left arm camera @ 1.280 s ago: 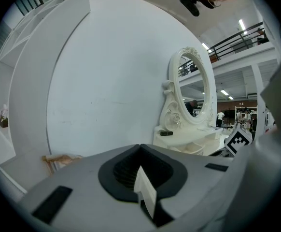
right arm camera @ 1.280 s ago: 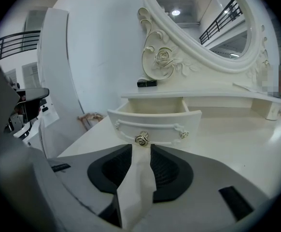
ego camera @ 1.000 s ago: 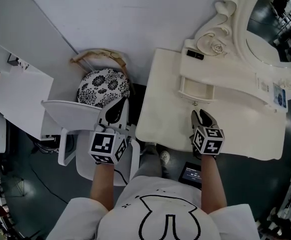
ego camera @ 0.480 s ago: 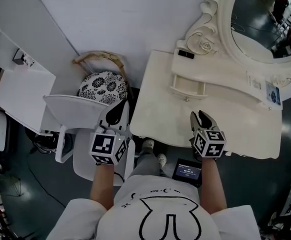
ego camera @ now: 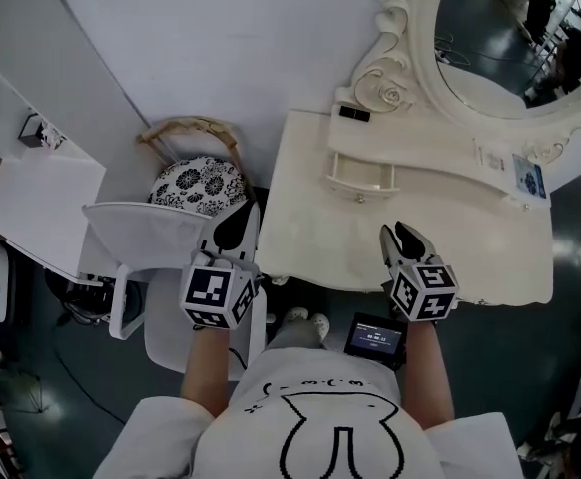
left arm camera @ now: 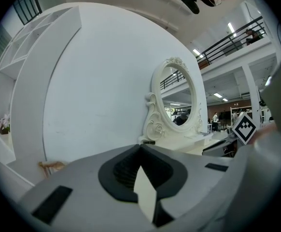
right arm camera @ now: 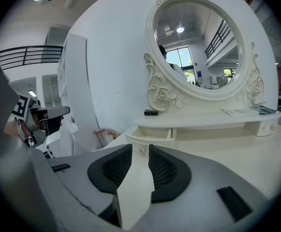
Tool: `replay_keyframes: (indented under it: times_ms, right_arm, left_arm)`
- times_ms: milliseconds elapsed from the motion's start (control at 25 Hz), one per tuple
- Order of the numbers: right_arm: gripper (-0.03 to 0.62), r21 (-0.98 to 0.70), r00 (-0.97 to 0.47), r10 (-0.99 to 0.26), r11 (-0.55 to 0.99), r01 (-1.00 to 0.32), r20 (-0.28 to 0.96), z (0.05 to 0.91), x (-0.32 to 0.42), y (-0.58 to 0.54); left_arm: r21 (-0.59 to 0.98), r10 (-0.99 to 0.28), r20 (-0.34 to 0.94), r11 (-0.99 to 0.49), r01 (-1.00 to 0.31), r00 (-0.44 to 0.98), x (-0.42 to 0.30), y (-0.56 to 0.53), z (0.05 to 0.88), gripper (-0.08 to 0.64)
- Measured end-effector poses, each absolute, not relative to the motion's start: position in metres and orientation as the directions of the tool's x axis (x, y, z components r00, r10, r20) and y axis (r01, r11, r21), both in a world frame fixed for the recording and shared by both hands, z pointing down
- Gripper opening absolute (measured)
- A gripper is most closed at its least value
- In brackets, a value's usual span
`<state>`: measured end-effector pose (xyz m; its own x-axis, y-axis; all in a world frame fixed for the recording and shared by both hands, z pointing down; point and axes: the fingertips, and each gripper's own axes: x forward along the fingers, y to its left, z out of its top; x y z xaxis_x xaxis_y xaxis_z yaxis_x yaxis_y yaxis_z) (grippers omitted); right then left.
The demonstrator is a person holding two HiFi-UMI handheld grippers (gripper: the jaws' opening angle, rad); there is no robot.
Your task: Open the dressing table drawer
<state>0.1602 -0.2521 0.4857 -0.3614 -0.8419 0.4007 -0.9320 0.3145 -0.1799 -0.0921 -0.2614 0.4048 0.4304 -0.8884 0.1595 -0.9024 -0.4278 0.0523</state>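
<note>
The cream dressing table stands at right under an oval mirror. Its small left drawer is pulled partly out, with its knob facing me; the right gripper view shows the same drawer straight ahead. My right gripper hovers over the table's front part, well short of the drawer, jaws a little apart with nothing between them. My left gripper hangs left of the table above a white chair, jaws closed and holding nothing.
A black-and-white patterned cushion lies behind the chair. A small black item sits on the table's upper shelf, and papers lie at the right. A lit screen device rests at my lap. White furniture stands at left.
The table and drawer have slid left and slightly up in the head view. Both grippers keep about the same places and jaw states.
</note>
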Motion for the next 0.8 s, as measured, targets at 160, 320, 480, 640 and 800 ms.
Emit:
replay_keyframes:
  times_ms: [160,320,480,640,800]
  right_arm:
    - [0.082,-0.167,-0.355,-0.858,0.315,-0.934,0.371,0.467,0.160,-0.247]
    - [0.011,-0.133,-0.334,-0.884,0.307,-0.942,0.327,0.442,0.158,-0.243]
    - [0.009,-0.105,-0.334,-0.903,0.317,-0.943,0.270,0.416,0.153,-0.240]
    - [0.008,-0.097,-0.340,-0.919,0.327,-0.940,0.199,0.389,0.150,-0.240]
    - [0.007,-0.074,-0.330,-0.931,0.322,-0.944,0.155,0.366,0.150,-0.240]
  left_arm:
    - [0.056,-0.879,0.145,-0.452,-0.890,0.455,-0.090,-0.265,0.397,0.015]
    - [0.062,-0.867,0.131,-0.478,-0.876,0.482,-0.090,-0.272,0.388,0.015]
    - [0.070,-0.855,0.121,-0.499,-0.864,0.504,-0.090,-0.278,0.383,0.015]
    - [0.070,-0.841,0.110,-0.526,-0.848,0.530,-0.085,-0.286,0.378,0.015]
    - [0.071,-0.823,0.093,-0.556,-0.828,0.560,-0.077,-0.292,0.371,0.015]
